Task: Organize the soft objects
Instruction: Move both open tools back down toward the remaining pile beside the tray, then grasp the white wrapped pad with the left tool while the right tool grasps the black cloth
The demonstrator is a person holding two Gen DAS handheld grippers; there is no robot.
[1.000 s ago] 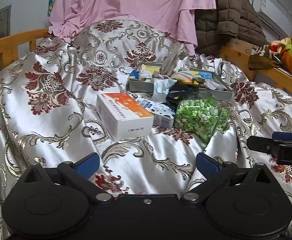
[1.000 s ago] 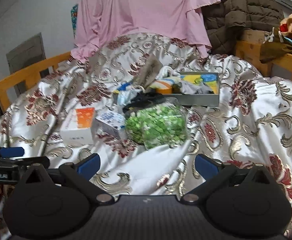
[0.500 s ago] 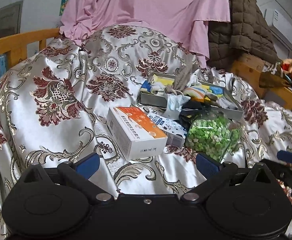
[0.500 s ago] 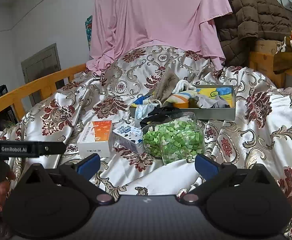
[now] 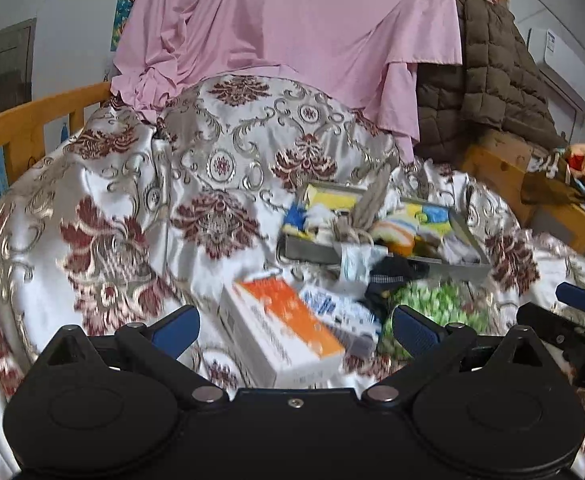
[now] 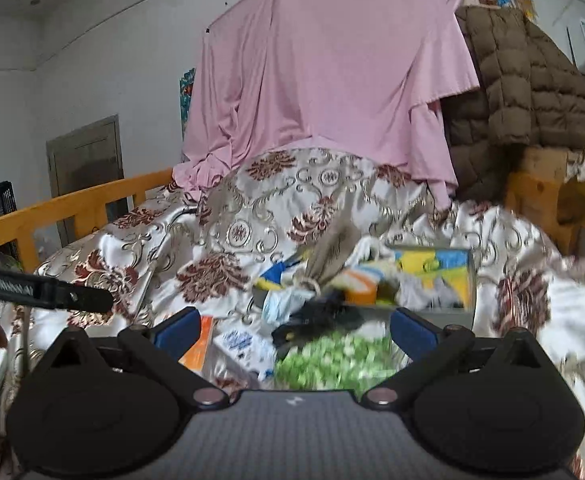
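Soft socks (image 5: 396, 270) spill from the far grey tray (image 5: 312, 249), while left gripper (image 5: 294, 326) and right gripper (image 6: 294, 326) hover near, jaws wide, empty.

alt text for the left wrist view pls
Open left gripper hovers over a floral satin cover holding an orange-and-white box, a bag of green pieces and a grey tray of soft items.

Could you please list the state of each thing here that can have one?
left gripper: open, empty.
right gripper: open, empty.
grey tray: full of soft items, some spilling over its front edge.
orange-and-white box: closed, lying flat.
bag of green pieces: lying on the cloth.
pink sheet: hanging, draped.
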